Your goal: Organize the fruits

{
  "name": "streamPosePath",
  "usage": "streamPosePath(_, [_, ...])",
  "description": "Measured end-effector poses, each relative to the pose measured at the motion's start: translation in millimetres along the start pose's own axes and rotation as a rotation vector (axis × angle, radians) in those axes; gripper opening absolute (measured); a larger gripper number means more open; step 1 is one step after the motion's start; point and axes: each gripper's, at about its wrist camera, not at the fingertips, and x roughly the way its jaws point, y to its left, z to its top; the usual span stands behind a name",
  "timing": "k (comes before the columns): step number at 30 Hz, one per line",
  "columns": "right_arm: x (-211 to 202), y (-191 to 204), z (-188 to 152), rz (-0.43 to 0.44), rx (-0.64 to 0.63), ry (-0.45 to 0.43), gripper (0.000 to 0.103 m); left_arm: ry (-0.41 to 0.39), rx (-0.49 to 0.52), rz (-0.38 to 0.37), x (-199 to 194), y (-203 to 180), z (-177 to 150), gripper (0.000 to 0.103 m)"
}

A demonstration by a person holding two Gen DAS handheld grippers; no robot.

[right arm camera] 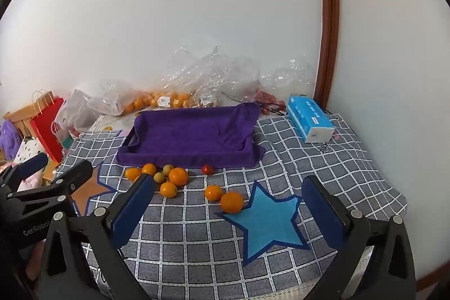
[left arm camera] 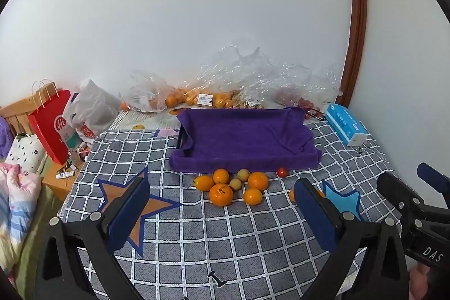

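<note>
A tray lined with a purple towel [left arm camera: 244, 142] [right arm camera: 191, 137] sits on the checked cloth, with no fruit in it. In front of it lies a cluster of several oranges [left arm camera: 221, 194] [right arm camera: 178, 176] with two small green-yellow fruits [left arm camera: 243, 175] [right arm camera: 168, 168] and a small red tomato [left arm camera: 282, 172] [right arm camera: 207, 169]. Two more oranges [right arm camera: 232, 202] lie apart, by the blue star. My left gripper [left arm camera: 222, 215] is open, above the cloth just short of the cluster. My right gripper [right arm camera: 229, 211] is open too, hovering near the two separate oranges. Nothing is held.
Clear plastic bags of oranges and other fruit [left arm camera: 202, 97] [right arm camera: 168, 100] lie against the wall behind the tray. A blue tissue box [left arm camera: 347, 127] [right arm camera: 309, 121] stands at the right. A red paper bag [left arm camera: 50, 125] and bedding lie beyond the table's left edge.
</note>
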Motion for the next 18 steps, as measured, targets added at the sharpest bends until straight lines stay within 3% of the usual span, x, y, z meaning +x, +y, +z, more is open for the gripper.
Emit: streamPosePath(18, [1.9,5.6,-2.6,-0.001,-0.012,-0.001,0.103,-0.011,-0.034,-0.012,-0.3,10.3,-5.4,0.103])
